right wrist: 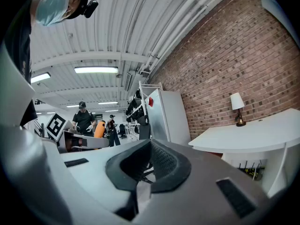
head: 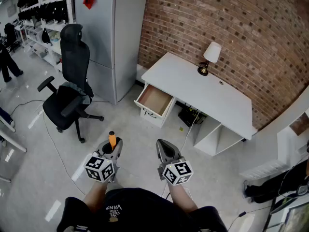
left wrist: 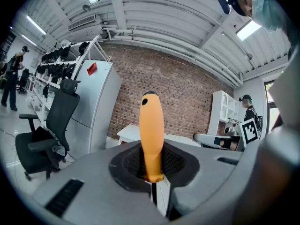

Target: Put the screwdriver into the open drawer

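Closest in, the grey left gripper (head: 111, 152) clamps the orange-handled screwdriver (head: 112, 140) upright; the grey right gripper (head: 165, 149) is clenched, empty. Well ahead, the open wood-lined drawer (head: 154, 100) juts from the white desk (head: 212, 93).

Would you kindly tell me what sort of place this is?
Probably a lab or workshop staged as an office: a white desk against a red brick wall, a black swivel office chair, and white storage racks beyond.
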### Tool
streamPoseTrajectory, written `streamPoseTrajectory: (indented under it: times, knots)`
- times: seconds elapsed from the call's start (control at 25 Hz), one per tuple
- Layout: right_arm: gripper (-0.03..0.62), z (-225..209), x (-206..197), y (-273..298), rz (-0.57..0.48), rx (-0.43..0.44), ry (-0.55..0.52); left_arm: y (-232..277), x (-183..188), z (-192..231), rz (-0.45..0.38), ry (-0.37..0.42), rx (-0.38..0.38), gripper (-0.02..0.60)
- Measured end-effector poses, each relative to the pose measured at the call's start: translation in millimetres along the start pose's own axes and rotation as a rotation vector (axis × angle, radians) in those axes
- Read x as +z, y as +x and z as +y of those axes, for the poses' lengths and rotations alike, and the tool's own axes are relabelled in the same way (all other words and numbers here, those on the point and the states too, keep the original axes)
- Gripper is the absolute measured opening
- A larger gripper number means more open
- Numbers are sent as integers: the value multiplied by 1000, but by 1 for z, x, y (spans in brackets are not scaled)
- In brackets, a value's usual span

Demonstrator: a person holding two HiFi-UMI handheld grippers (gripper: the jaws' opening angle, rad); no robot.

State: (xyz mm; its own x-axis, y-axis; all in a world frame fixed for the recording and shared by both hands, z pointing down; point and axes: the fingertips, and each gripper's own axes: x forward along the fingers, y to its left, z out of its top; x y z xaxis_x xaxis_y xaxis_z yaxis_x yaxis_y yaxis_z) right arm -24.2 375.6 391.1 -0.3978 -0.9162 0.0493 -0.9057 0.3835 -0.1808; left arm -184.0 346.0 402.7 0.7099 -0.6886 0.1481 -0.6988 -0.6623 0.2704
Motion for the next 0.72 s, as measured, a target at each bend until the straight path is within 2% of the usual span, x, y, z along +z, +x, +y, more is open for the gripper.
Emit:
streamPoseTrajectory:
  times: [0.4, 0.72]
  knots:
    - [-5, -4, 2, 10, -25, 2, -12, 7, -7, 6, 18, -14, 3, 37]
    - [-4, -16, -2, 52, 2, -41, -2, 38, 0, 42, 34, -24, -33, 37]
